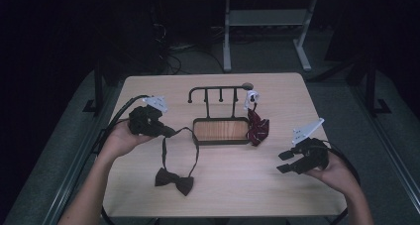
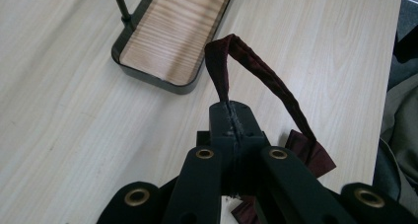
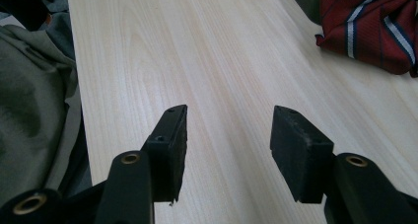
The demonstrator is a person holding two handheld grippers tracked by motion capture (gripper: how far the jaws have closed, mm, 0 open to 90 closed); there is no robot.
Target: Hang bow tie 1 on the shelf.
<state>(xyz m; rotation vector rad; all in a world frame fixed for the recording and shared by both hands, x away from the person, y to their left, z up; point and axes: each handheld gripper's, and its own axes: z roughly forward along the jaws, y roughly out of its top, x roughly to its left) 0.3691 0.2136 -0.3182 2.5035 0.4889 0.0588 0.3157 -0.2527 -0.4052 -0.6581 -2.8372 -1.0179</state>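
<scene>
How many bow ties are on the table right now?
2. A dark bow tie lies near the front, its strap pinched in the left gripper. A striped red bow tie rests against the stand's right end.

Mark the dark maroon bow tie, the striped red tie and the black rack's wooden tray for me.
Dark maroon bow tie (image 1: 173,180): high view, on the bow's knot.
Striped red tie (image 3: 372,24): right gripper view, on its folded striped cloth.
Black rack's wooden tray (image 2: 170,34): left gripper view, on the bare wooden floor of the tray.
</scene>
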